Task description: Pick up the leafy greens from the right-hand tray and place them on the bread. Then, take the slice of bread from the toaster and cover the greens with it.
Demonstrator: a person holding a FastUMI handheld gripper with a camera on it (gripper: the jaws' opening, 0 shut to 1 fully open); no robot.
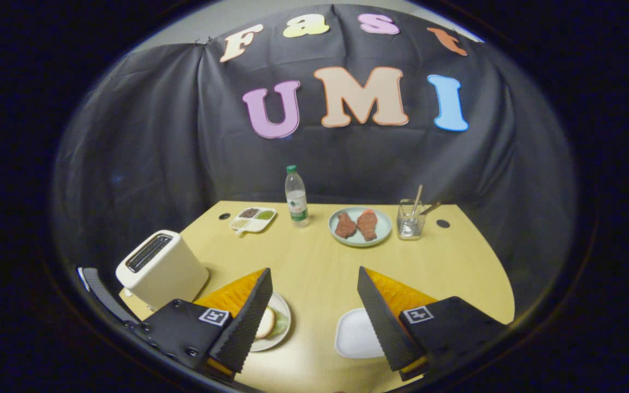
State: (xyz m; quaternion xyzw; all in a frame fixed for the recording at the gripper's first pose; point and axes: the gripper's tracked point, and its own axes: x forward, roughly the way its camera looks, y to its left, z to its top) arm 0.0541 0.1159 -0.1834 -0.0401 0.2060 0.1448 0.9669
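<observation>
My fingers are spread wide apart with nothing between them but bare yellow table. I hang above the near edge of the table, looking across it.

Just by my left finger, partly hidden behind its ridged pad, sits a round plate with a slice of bread on it and leafy greens showing at the bread's far side; whether the greens lie under or on the bread I cannot tell. Just inside my right finger lies the white tray, its right part covered by that finger.

The white toaster stands beyond my left finger, out to the left near the table's edge, its long slot facing up; I cannot make out what is in the slot.

Well ahead of my fingers, along the far side of the table, stand a small divided dish, a water bottle with a green cap, a pale blue plate carrying two brownish pieces, and a clear glass holding some utensils.
</observation>
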